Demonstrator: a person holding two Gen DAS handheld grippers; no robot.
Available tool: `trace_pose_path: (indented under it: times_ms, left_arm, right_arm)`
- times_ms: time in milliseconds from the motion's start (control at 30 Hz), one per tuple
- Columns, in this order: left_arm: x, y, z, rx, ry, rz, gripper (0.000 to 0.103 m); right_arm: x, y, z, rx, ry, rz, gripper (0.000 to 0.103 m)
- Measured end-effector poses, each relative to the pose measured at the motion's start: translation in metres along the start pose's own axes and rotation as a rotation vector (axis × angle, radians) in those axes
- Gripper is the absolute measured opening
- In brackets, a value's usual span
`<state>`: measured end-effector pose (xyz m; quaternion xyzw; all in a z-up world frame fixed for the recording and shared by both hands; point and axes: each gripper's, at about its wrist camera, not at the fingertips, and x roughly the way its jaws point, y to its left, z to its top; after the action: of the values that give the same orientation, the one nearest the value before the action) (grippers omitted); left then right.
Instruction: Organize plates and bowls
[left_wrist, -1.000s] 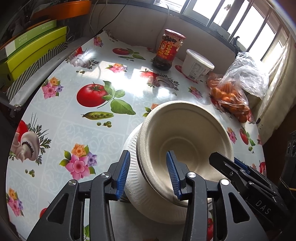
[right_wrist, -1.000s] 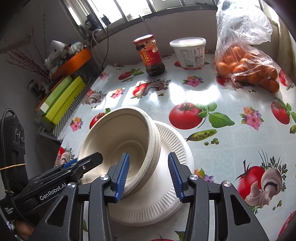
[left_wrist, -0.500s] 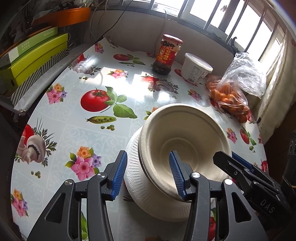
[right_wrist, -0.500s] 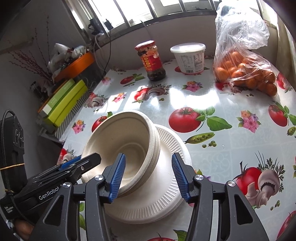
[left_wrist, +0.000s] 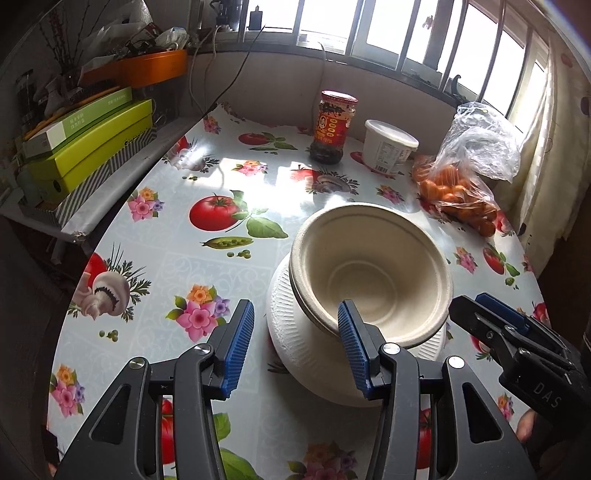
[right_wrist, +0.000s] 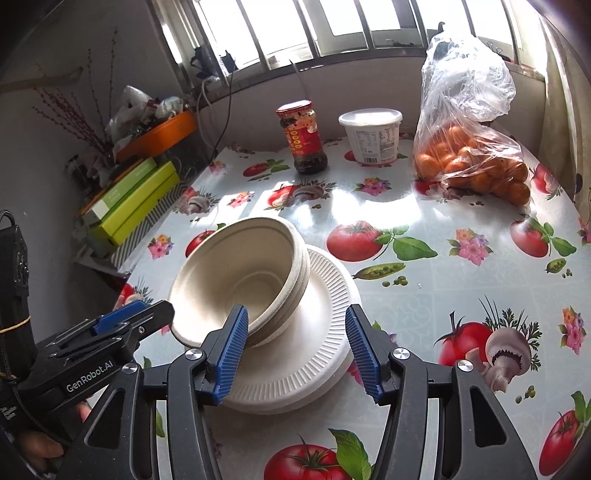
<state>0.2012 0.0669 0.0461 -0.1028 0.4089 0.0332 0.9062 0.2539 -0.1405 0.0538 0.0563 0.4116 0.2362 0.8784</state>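
Observation:
A nested stack of beige bowls (left_wrist: 369, 273) (right_wrist: 240, 273) rests tilted on a pile of white ribbed paper plates (left_wrist: 295, 339) (right_wrist: 317, 332) on the oilcloth table. My left gripper (left_wrist: 295, 314) hovers open just in front of the stack's left side. One of its blue pads (left_wrist: 351, 332) overlaps the bowls' near rim without pressing. My right gripper (right_wrist: 295, 317) stands open before the stack's right side, with the plates' edge seen between its fingers and nothing gripped. Each gripper shows in the other's view: the right gripper (left_wrist: 480, 306), the left gripper (right_wrist: 136, 317).
At the back under the window stand a red-labelled sauce jar (left_wrist: 334, 125), a white lidded tub (left_wrist: 388, 147) and a plastic bag of oranges (left_wrist: 458, 192). Green boxes (left_wrist: 88, 147) and an orange tray (left_wrist: 147, 66) sit on a shelf off the table's left edge (left_wrist: 122, 206).
Both grippers have drawn back and slightly up from the stack, and their jaws have widened. The bowls and plates stay where they were.

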Motion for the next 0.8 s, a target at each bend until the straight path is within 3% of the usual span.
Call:
trace_pose_path:
  times_ms: [367, 800]
  left_arm:
    - [-0.027, -0.009, -0.039, 0.073, -0.069, 0.048, 0.049]
    - [-0.014, -0.012, -0.087, 0.127, -0.022, 0.074, 0.049]
  right_arm:
    - [-0.024, -0.004, -0.032, -0.041, -0.020, -0.041, 0.056]
    - [-0.023, -0.023, -0.071, -0.039, 0.032, -0.114, 0.057]
